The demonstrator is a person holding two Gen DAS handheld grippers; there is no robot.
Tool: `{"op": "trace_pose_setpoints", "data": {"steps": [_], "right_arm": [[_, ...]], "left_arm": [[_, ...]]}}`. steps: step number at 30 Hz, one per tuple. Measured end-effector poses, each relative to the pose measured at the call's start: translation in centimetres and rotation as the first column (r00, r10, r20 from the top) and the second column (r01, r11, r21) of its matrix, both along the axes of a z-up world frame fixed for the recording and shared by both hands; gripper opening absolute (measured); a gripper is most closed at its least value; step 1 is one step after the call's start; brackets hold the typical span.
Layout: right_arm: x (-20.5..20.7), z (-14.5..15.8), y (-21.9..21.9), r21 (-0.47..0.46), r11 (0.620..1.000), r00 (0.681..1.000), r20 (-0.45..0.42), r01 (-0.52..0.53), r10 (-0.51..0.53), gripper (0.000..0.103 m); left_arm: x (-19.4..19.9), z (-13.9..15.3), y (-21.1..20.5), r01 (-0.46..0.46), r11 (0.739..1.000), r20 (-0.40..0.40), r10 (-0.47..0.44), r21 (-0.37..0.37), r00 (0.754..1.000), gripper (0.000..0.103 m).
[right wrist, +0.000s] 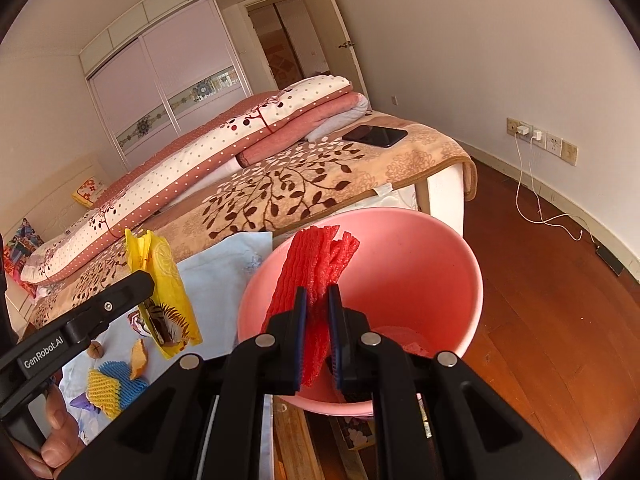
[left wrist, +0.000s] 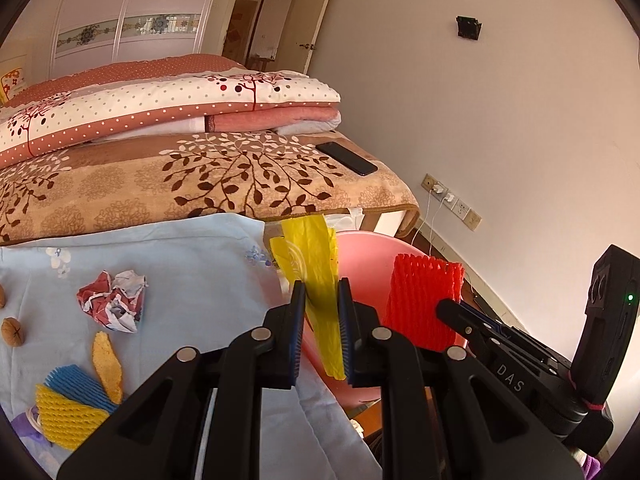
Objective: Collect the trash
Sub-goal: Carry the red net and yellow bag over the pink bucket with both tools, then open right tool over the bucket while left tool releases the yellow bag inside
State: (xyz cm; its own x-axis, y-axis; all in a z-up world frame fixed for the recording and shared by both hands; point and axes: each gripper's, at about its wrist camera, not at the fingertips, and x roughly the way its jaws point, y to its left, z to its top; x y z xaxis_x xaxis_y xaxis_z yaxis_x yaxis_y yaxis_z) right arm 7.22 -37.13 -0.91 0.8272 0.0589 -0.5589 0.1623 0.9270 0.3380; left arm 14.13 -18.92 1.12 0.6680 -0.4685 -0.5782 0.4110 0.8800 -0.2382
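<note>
Two tools, each clamped on one piece of trash. Left tool [left wrist: 322,300] grips a yellow wrapper [left wrist: 316,276]: crinkled plastic, upright, sticking up past the pads at 12 o'clock and hanging below them; the right view shows a dark printed patch low on it. It sits over the edge of the surface [left wrist: 192,264], just left of the bin. Right tool [right wrist: 318,304] grips a red net [right wrist: 316,268]: foam mesh sleeve, flattened, ribbed, standing up at 12 o'clock from the pads, over the bin's mouth.

One pink bin [right wrist: 440,264], round plastic, at 3 o'clock of the surface; some reddish stuff lies at its bottom, too unclear to name.

Still on the surface, which is covered by a light blue cloth:
- one crumpled paper [left wrist: 114,300], red, white and grey, at 9 o'clock of the left tool
- two walnuts [left wrist: 13,331], at the far left edge
- one orange peel [left wrist: 107,364], long strip
- one yellow net [left wrist: 64,420] lying on one blue net [left wrist: 76,380], at 8 o'clock
- purple bit under the nets, too cut off to tell

One phone [left wrist: 347,158] on the bed [left wrist: 200,184] at 12 o'clock, beside folded quilts. A hand [right wrist: 52,440] shows at 8 o'clock in the right view, under the left tool.
</note>
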Motion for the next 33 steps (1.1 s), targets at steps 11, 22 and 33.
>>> {"op": "trace_pose_setpoints", "data": {"steps": [11,22,33], "right_arm": [[0.2,-1.7,-2.3,0.018,0.999,0.998,-0.04,0.045,-0.044,0.01],[0.4,-2.5,-3.3,0.037,0.997,0.997,-0.052,0.067,-0.065,0.015],[0.0,-2.0,-3.1,0.033,0.997,0.997,-0.039,0.074,-0.073,0.036]], "left_arm": [[1.1,-1.8,-3.5,0.073,0.997,-0.043,-0.072,0.027,0.996,0.016],[1.7,-2.7,-5.0,0.118,0.993,-0.107,-0.115,0.023,0.988,0.03],[1.0,-2.0,-4.6,0.114,0.993,-0.091,-0.113,0.002,0.989,0.034]]}}
